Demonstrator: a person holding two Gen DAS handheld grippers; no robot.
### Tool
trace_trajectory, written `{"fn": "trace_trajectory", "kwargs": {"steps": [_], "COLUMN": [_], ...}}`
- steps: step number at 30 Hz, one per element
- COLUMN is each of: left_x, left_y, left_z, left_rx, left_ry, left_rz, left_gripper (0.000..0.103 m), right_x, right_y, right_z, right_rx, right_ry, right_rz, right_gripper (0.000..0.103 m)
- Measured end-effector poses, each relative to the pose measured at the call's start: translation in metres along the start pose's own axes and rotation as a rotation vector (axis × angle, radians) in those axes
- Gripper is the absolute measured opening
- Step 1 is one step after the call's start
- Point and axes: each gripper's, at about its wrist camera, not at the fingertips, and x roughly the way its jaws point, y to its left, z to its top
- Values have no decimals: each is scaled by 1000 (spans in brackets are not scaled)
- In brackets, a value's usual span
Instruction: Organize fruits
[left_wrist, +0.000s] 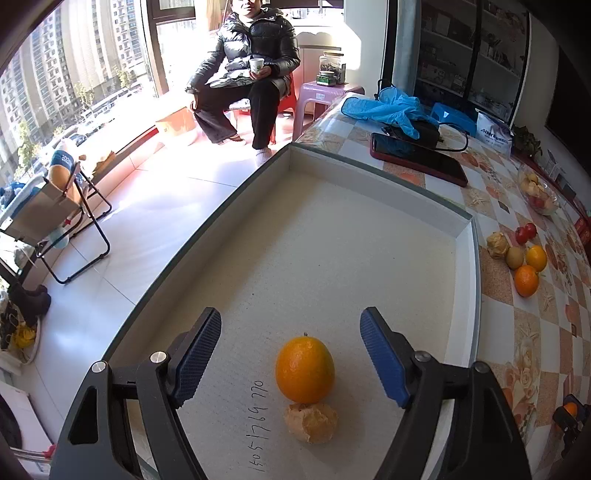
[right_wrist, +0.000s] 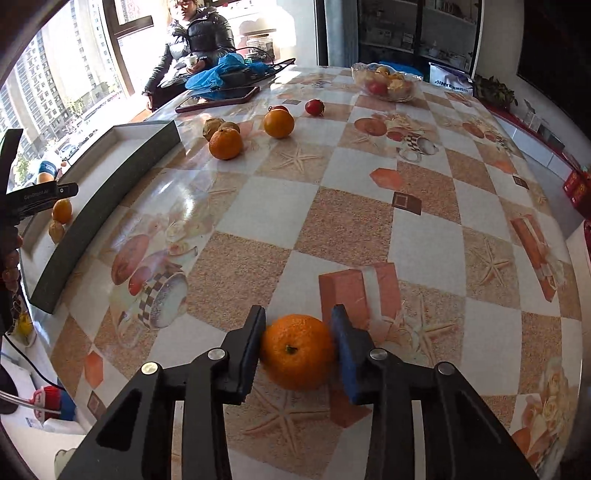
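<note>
In the left wrist view my left gripper (left_wrist: 291, 332) is open above a shallow white box (left_wrist: 369, 236). An orange (left_wrist: 305, 369) and a wrinkled tan fruit (left_wrist: 311, 422) lie on the box floor between the fingers. In the right wrist view my right gripper (right_wrist: 298, 326) is shut on an orange (right_wrist: 297, 351) at the patterned table (right_wrist: 424, 229). More oranges (right_wrist: 225, 144) (right_wrist: 279, 123), a tan fruit (right_wrist: 213, 128) and small red fruits (right_wrist: 314, 107) lie further back. The box (right_wrist: 110, 192) is at the left with the same two fruits inside.
A glass bowl of fruit (right_wrist: 386, 81) stands at the table's far side. A phone in a red case (right_wrist: 218, 99) and blue gloves (right_wrist: 225, 72) lie near the far left edge. A seated person (left_wrist: 247, 66) is beyond the table. A folding chair (left_wrist: 59, 221) stands on the floor.
</note>
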Motion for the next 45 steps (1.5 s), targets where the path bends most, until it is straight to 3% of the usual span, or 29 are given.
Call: {"fn": "trace_trajectory", "kwargs": {"steps": [7,15,24,25,27,30,32,38,40,42,43,45], "left_x": [-14,-27,-55,-57,-60,-59,-56,-45,-37,-27,-21,-7], "left_y": [13,23,32,28,20,0,-21,-109,-141,-169,-182,-205], "left_z": [4,5,27,29,32,38,42,49,49,49,49,50], "left_rx": [-36,-20,-11,-3,13,45,82,214,253,278,292,318], "left_ry": [0,17,-4,-10,-20,-27,-28,-17,-2,7,9,-6], "left_rz": [-21,27,21,19,13,-25,-58,-172,-218,-246,-244,-223], "left_gripper": [81,81,81,81,82,82,82,82,82,82,82,82], "right_x": [-4,17,58,61,59,46,38,42,44,46,46,38], "right_y": [41,143,201,201,189,157,125,14,-19,-48,-62,-73], "right_z": [56,126,142,143,145,146,143,108,90,72,63,51], "right_rx": [21,-32,-76,-72,-46,-24,0,49,71,111,142,158], "right_ry": [-2,10,79,88,80,25,-15,-2,7,13,15,-54], "right_rz": [238,459,501,496,494,463,390,-32,-125,-175,-154,-168], "right_gripper": [38,38,39,42,81,98,102,102,102,102,103,103]}}
